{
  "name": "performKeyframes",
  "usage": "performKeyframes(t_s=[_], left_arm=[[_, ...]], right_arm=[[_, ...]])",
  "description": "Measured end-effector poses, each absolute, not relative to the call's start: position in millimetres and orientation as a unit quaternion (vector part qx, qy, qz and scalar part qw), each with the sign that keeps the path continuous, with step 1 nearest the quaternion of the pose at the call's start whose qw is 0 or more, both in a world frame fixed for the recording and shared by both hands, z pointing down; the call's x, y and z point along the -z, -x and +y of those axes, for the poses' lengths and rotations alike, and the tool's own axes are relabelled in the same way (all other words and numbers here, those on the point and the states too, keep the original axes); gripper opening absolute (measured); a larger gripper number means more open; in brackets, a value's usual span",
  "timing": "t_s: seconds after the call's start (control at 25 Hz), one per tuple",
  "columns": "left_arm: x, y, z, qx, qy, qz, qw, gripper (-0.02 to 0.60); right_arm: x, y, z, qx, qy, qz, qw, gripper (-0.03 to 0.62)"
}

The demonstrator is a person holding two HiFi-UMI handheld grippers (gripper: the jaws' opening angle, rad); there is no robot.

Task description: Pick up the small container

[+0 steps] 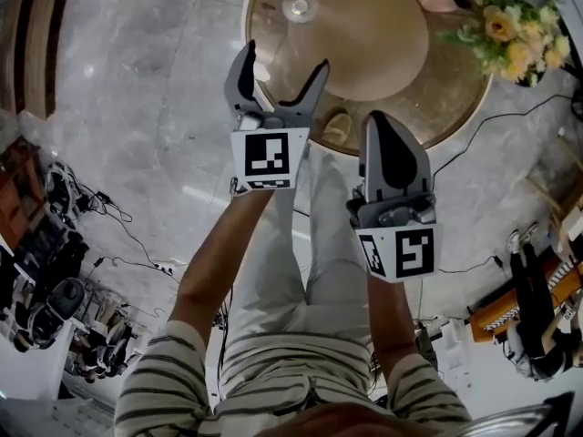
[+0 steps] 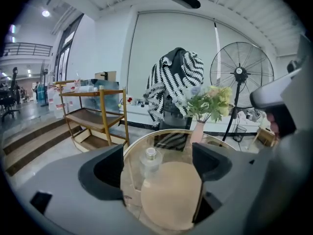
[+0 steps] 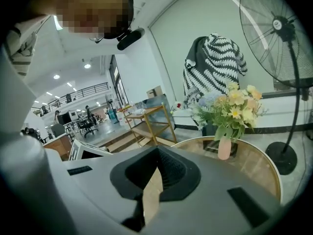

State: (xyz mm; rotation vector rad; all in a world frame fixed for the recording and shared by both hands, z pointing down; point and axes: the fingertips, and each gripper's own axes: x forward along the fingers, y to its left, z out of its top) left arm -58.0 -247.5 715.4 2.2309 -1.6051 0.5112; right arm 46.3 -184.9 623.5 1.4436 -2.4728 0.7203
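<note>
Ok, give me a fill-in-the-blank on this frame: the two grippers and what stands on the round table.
1. The left gripper has its jaws ____.
2. The right gripper has its jaws ____.
3. The small clear glass bottle wears a cap coloured ____.
4. The yellow and white flowers stand in a narrow vase coloured ____.
Missing words: open; shut; silver; pink.

A round table (image 1: 455, 98) carried a beige mat (image 1: 373, 35). The small container (image 1: 300, 7) stood beside it, just beyond the left gripper's (image 1: 284, 56) fingers (image 1: 242, 80), with a flower vase (image 1: 439, 0) far to their right.
</note>
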Motion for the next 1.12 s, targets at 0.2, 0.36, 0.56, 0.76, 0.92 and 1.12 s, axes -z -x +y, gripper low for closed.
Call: performKeyframes(t_s=[0.2,0.36,0.56,0.76,0.92,1.12], left_arm=[[-752.1,60.6,-264.1,-0.189,-0.779,-0.572,0.172,0.425],[-770.3,57.2,-272.7,-0.194,-0.774,-0.577,0.175,0.425],[-797.2,48.0,-287.9,-0.199,-0.772,-0.578,0.174,0.425],[-814.4,47.1,-299.2,-0.202,-0.766,-0.585,0.175,0.425],[-824.8,45.2,-308.9,-0.206,-0.762,-0.588,0.174,0.423],[-835.6,46.0,-320.4,-0.213,-0.758,-0.591,0.176,0.422]], right_arm=[[-646.2,-51.7,-192.5,-0.244,-0.487,-0.833,0.098,0.009],[-651.3,-60.8,-195.6,-0.245,-0.490,-0.830,0.100,0.009],[-665.9,-68.9,-201.2,-0.249,-0.493,-0.828,0.101,0.009],[-674.7,-68.7,-197.2,-0.255,-0.491,-0.827,0.102,0.009],[-679.4,-69.5,-191.9,-0.262,-0.492,-0.824,0.102,0.009],[-680.0,-70.9,-190.5,-0.262,-0.490,-0.825,0.103,0.009]])
